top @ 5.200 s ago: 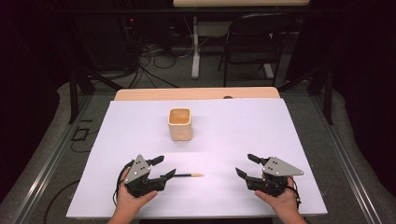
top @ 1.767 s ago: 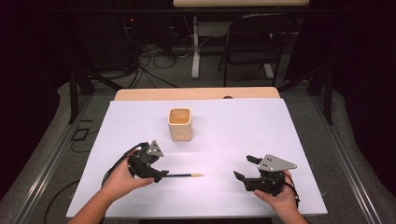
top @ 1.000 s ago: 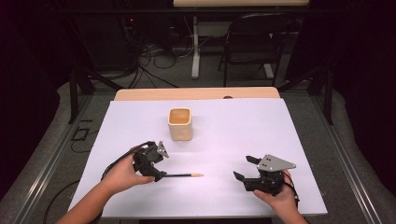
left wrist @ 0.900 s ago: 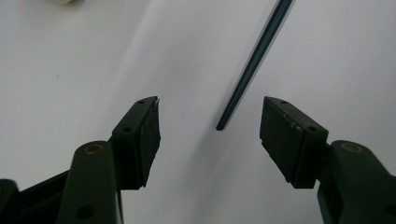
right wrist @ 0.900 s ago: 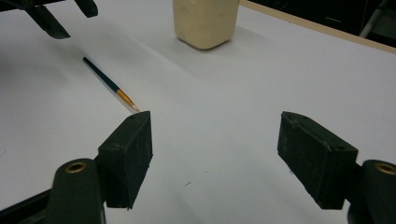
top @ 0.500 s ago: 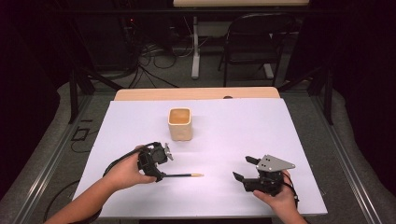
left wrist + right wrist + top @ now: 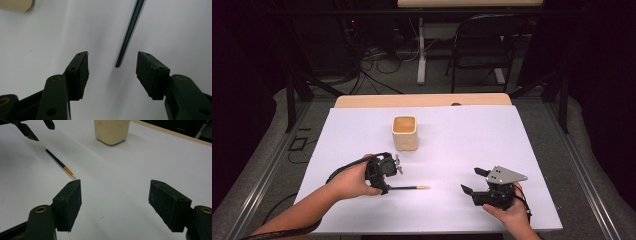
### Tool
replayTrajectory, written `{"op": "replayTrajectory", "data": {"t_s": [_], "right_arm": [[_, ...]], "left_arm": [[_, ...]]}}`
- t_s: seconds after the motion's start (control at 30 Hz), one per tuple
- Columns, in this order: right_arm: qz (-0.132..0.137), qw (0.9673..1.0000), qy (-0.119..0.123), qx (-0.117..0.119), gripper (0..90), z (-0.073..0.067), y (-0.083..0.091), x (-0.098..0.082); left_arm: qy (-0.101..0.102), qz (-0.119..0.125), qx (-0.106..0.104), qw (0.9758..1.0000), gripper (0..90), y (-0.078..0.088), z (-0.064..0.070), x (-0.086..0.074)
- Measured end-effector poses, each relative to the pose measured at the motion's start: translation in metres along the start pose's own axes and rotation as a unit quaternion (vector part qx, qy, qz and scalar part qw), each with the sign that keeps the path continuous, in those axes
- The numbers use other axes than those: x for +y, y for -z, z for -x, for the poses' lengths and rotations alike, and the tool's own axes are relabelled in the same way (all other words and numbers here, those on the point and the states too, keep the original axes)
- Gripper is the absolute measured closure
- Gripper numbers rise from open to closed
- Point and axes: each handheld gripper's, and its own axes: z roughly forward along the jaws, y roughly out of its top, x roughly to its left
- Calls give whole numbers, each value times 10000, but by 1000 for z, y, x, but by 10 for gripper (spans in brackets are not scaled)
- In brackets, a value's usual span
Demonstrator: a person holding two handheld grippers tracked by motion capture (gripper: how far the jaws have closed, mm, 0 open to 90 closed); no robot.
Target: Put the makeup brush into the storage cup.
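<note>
Table cover (image 7: 532, 145), white and broad, carries little: a cream cup (image 7: 405, 133) stands upright toward the far middle, and a thin paintbrush (image 7: 409, 188) lies flat near the front, left of centre, its gold-banded tip pointing right. In the right claw's view the cup (image 7: 111, 130) sits beyond the paintbrush (image 7: 58, 163), well apart from it.

Judging by how things lie, the work looks to be picking up the paintbrush, perhaps to stand it in the cup, and it has barely begun: the brush is on the table, not lifted, and the cup looks empty as far as can be told.

The left claw (image 7: 382, 176) hangs over the dark handle end. In its own view the left claw (image 7: 112, 67) has its jaws spread on either side of the handle (image 7: 128, 35), the end lying between them but touching neither pad; the jaws have just been closing in, and nothing is pinched yet.

The right claw (image 7: 482, 189) rests near the front right, well clear of the brush, its jaws spread wide and holding nothing.
</note>
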Motion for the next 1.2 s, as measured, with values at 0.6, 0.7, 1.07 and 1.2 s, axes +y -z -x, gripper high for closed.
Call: {"op": "replayTrajectory", "data": {"t_s": [0.6, 0.7, 1.07, 1.2], "right_arm": [[5, 10000, 18, -3, 264, -1, -2, -1], [5, 10000, 18, -3, 264, -1, -2, -1], [-12, 10000, 25, 1, 264, 0, -1, -1], [-20, 10000, 32, 18, 264, 0, -1, -1]], "left_arm": [[-260, -165, -23, 9995, 461, -5, 3, 10], [-290, -180, -73, 9994, 461, -6, 2, 13], [-383, -158, -18, 9991, 468, -10, 1, 21], [-464, -188, -31, 9987, 469, -12, 1, 25]]}}
